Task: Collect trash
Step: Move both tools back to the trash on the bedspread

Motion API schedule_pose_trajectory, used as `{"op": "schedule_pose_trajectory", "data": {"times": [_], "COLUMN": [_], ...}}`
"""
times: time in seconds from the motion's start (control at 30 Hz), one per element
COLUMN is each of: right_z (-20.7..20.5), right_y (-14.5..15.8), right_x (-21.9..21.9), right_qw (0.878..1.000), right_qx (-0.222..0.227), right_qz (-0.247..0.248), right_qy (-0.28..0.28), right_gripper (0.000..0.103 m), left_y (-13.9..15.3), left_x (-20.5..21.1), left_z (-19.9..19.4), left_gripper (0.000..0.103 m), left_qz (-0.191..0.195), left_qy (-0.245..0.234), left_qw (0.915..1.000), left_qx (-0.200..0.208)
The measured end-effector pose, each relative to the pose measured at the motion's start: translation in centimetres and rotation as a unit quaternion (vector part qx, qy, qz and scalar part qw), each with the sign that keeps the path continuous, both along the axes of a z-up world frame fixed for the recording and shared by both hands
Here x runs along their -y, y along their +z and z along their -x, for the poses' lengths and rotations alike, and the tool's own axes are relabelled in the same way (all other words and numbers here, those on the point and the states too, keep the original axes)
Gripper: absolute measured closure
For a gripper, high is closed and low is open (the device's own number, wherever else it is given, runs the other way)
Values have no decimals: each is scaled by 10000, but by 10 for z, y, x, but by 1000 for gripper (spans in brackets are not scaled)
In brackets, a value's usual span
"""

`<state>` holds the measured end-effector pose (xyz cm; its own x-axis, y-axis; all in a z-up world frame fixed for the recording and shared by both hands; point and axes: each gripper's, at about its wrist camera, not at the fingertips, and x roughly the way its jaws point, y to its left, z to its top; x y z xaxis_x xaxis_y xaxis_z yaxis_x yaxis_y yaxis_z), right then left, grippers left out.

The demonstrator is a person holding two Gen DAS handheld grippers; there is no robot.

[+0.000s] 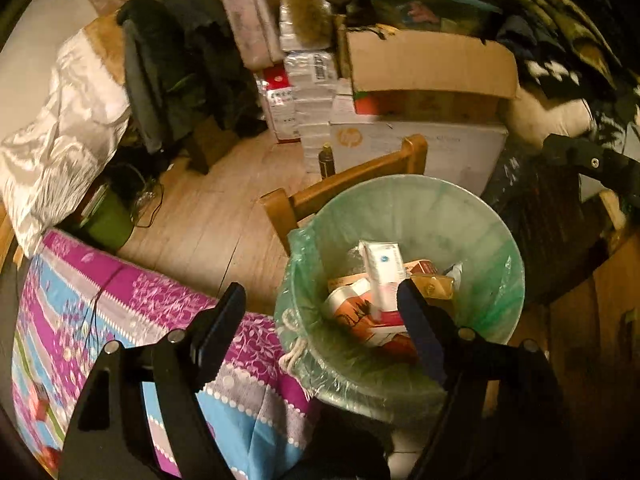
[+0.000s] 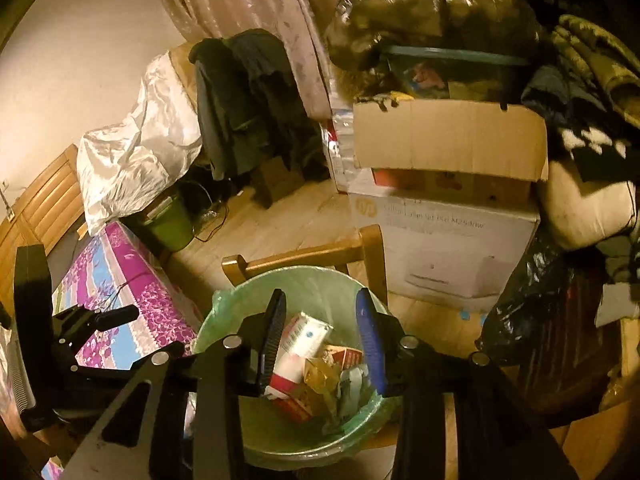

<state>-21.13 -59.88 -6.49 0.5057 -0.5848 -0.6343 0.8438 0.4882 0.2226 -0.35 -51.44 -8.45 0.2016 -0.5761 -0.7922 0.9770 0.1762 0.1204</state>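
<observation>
A trash bin with a green liner (image 1: 472, 216) stands on the floor and also shows in the right wrist view (image 2: 320, 280). It holds a white box (image 1: 382, 268), red and orange cartons (image 1: 352, 312) and wrappers (image 2: 320, 376). My left gripper (image 1: 320, 300) is open and empty, its right finger over the bin, its left finger over the purple floral cloth (image 1: 120, 312). My right gripper (image 2: 322, 312) is open and empty, directly above the bin's contents. The left gripper's body (image 2: 72, 328) shows at the left of the right wrist view.
A wooden chair (image 1: 344, 184) stands behind the bin. White HP box (image 2: 452, 240) with a cardboard box (image 2: 448, 140) on it. Black bag (image 2: 532, 300) at right. Green container (image 1: 106, 220), dark clothes (image 1: 180, 64), and wood floor (image 1: 208, 216) at left.
</observation>
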Motion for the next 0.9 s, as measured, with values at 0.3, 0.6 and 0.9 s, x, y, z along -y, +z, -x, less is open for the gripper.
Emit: {"op": "schedule_pose_trajectory", "data": {"times": [0.3,0.6,0.9], "right_z": [-43,-131,-227], "right_y": [7,2,-9], "right_x": [-53,-149,-235], "right_qw": [9969,9751,9410], "right_qx": [123,-41,-164], "right_qz": [596,1407,1234], "right_qy": [505,1711,3147], "right_gripper": [64,64,55], "left_y": [-3,-19,-48], "left_x": [-76,-196,-362], "left_z": [-42,-92,-123], "left_gripper": [20,19,19], "left_qz": [369,375,154], "left_qy": [1393,2425,3862], "left_qw": [9890,9667,9216], "left_qx": [341,726,369]}}
